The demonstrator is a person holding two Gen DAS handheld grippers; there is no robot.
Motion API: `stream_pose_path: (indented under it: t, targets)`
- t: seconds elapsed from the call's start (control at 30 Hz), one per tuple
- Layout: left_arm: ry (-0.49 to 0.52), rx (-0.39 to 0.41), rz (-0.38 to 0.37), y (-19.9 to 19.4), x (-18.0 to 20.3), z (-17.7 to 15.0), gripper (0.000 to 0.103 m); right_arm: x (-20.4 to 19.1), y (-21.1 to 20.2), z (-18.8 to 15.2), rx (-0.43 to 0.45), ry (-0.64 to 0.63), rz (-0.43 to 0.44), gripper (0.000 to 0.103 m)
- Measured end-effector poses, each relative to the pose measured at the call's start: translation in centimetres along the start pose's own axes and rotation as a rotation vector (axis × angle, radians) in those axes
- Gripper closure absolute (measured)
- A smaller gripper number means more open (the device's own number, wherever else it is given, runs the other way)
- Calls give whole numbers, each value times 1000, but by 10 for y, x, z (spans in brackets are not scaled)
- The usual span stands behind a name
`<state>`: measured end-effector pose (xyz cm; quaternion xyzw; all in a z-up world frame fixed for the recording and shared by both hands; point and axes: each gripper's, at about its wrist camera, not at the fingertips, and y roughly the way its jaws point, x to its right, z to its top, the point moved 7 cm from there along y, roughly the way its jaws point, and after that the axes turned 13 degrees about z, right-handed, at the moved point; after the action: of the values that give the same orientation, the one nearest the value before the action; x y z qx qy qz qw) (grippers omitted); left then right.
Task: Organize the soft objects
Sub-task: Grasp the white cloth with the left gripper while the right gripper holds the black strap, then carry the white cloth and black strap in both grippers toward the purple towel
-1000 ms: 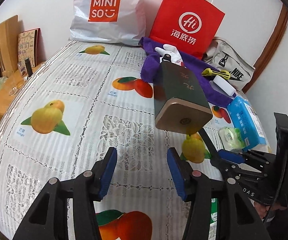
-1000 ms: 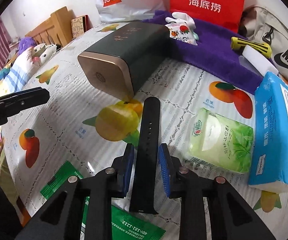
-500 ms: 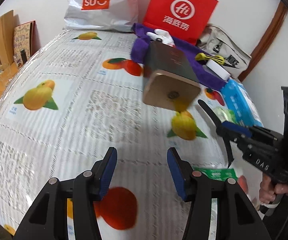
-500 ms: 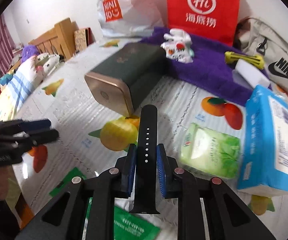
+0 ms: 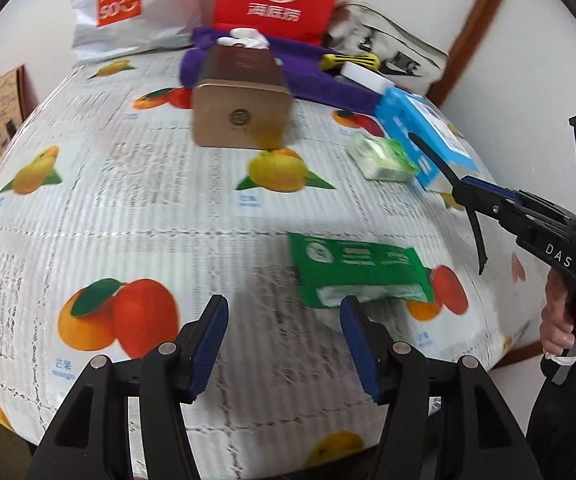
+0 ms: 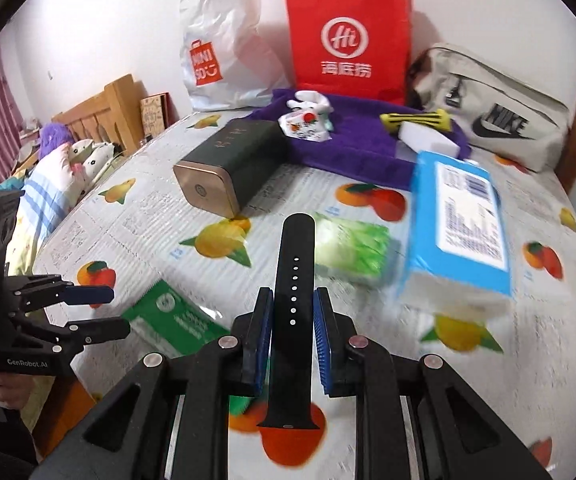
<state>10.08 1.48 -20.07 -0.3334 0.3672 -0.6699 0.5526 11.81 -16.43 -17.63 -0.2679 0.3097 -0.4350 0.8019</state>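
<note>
1. Green wipes packet (image 5: pixel 362 276) lies flat on the counter (image 5: pixel 128 208), lower centre-right of the left wrist view, just ahead of the left claw (image 5: pixel 284 344); its jaws are opening with nothing between them, so I'd widen them fully before dropping over the packet.
2. Black strap (image 6: pixel 294 308) sits centre frame in the right wrist view, clamped in the right claw (image 6: pixel 292 336) clear of the counter; I'd keep that squeeze steady, since the free ends could swing.
</note>
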Motion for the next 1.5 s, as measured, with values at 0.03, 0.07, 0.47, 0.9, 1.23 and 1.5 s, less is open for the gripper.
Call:
stream_pose_path:
  t: [0.03, 0.07, 0.47, 0.9, 1.23, 1.5]
  targets:
    - [18, -2, -12, -1, 6, -3, 47, 3, -5, -5, 3, 7, -5, 83]
    - [30, -7, -25, 0, 11, -6, 47, 7, -9, -10, 6, 17, -12, 83]
    - [200, 88, 162, 22, 47, -3, 81, 58, -38, -50, 19, 137, -75, 83]
    - [81, 154, 152, -7, 13, 49, 83, 83, -36, -61, 25, 211, -75, 83]
    - [47, 188, 189, -27, 5, 65, 83, 82, -48, -48, 48, 203, -70, 83]
    - [-2, 200, 208, -36, -10, 75, 83, 83, -58, -40, 54, 199, -77, 83]
